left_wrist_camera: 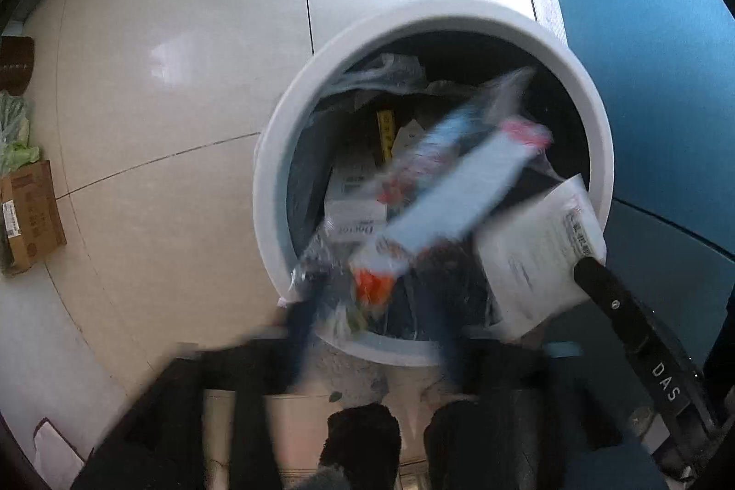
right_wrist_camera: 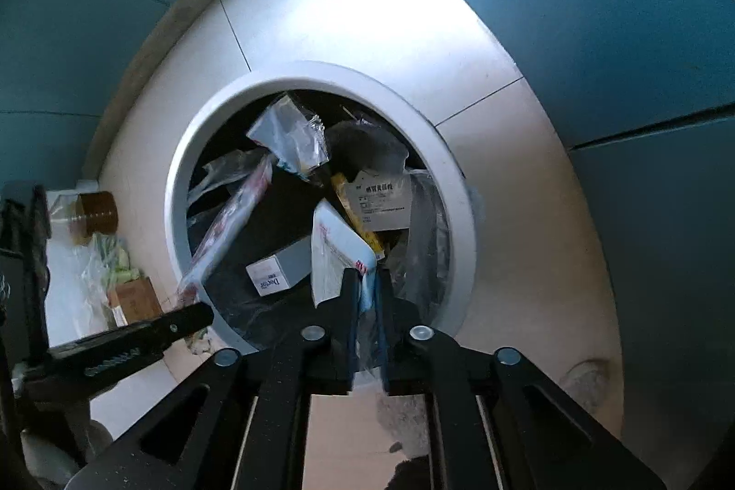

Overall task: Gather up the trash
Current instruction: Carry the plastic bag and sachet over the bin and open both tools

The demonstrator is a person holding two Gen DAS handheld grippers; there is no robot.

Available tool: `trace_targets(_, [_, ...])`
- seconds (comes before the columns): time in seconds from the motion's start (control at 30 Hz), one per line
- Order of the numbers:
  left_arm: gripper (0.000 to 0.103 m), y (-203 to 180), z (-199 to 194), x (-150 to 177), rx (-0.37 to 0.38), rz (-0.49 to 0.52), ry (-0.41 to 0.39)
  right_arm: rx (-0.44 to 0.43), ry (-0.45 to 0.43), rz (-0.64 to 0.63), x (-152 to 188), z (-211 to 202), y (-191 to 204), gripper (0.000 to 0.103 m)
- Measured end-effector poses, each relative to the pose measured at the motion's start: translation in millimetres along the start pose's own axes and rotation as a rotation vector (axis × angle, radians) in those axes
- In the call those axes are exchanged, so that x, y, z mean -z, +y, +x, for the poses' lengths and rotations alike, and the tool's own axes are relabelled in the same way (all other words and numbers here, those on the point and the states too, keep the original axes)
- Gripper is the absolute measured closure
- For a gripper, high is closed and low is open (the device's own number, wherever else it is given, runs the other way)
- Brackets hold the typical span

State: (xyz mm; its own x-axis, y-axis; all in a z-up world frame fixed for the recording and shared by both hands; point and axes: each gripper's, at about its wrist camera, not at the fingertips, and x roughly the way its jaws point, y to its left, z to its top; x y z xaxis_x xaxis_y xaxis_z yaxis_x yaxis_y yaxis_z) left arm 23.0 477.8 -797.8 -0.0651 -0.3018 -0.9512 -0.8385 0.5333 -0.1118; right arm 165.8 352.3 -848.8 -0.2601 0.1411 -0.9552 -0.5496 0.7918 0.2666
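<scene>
Dropping step: we judge that we are letting trash fall into the round white-rimmed bin with a dark liner, which fills the centre of both views.
Left tongs: the left gripper shows blurred at the lower middle of the left wrist view, jaws apart, nothing pressed between them.
Falling piece: a long pale-blue and white plastic wrapper with red print streaks across the bin mouth just beyond those jaws, seemingly loose and on its way in.
Right tongs: the right gripper sits at the lower middle of the right wrist view, jaws nearly together with a flat white plastic mailer pouch between them; whether the pads bite or have just slackened we cannot tell.
Handling: we judge both pieces light, thin and floppy, slippery film; an edge pinch suits them, and they may flutter or catch on the rim.
Bin contents: a small grey and white carton and clear bags lie inside.
Left to collect: a brown cardboard box lies on the pale floor at the left edge.
</scene>
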Motion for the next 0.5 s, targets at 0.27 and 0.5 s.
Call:
trace_targets(0.27, [0.006,6.4,-28.0,13.7,-0.029,-0.035,-0.091,0.061,-0.027,-0.071,4.1,-31.9,-8.2,0.031])
trace_targets(0.5, [0.006,8.3,-85.8,47.8,-0.154,-0.041,-0.285,0.161,-0.067,-0.18,26.1,-69.4,2.8,0.0])
